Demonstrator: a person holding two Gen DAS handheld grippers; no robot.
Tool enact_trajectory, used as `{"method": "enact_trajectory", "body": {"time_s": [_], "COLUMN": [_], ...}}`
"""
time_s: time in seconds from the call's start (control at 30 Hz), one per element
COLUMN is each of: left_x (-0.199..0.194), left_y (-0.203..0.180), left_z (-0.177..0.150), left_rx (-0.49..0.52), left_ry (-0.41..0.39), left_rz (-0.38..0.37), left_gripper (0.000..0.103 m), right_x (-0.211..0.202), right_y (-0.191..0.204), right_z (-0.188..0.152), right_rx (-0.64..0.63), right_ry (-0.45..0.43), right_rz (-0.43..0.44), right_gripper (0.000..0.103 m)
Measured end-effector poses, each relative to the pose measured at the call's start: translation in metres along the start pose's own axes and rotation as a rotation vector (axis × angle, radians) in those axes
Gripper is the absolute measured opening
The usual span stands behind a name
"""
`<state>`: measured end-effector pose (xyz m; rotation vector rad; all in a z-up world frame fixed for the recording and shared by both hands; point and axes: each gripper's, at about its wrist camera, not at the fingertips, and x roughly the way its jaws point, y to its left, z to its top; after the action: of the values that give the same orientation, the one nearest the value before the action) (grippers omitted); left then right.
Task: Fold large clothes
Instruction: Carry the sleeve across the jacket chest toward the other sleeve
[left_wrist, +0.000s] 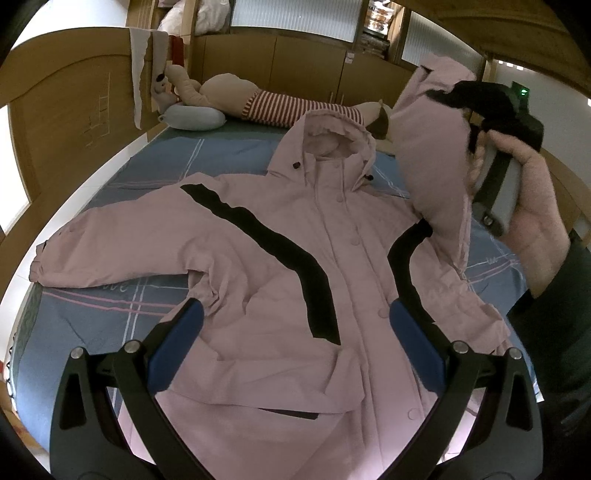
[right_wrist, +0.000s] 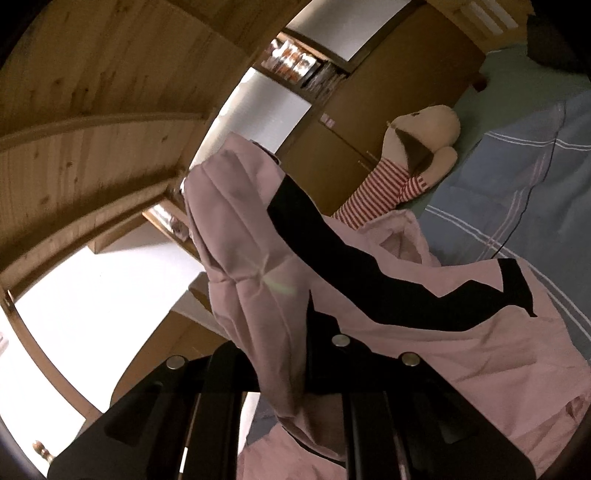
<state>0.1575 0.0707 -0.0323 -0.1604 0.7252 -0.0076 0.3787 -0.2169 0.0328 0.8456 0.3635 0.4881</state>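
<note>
Your pink hooded padded jacket with black stripes (left_wrist: 332, 236) lies face up across the blue checked bed sheet (left_wrist: 110, 314); your left gripper (left_wrist: 295, 328) hovers open above it, while your right gripper (right_wrist: 284, 373) pinches its raised sleeve (left_wrist: 428, 155)

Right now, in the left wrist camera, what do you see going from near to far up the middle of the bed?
Left tongs → pink jacket → its hood → striped plush toy → wooden cabinets.
</note>
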Motion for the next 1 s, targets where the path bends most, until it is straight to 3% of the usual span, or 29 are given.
{"method": "enact_trajectory", "body": {"time_s": [0.6, 1.0], "left_x": [-0.001, 0.000], "left_y": [0.004, 0.002], "left_z": [0.002, 0.000], "left_rx": [-0.008, -0.010], "left_ry": [0.006, 0.016], "left_rz": [-0.002, -0.014], "left_gripper": [0.101, 0.101], "right_x": [0.069, 0.101], "right_y": [0.012, -0.005], "right_z": [-0.079, -0.127], "right_rx": [-0.208, -0.297], "right_ry": [0.183, 0.288], "right_rz": [-0.074, -0.133], "right_gripper": [0.011, 0.011]}}
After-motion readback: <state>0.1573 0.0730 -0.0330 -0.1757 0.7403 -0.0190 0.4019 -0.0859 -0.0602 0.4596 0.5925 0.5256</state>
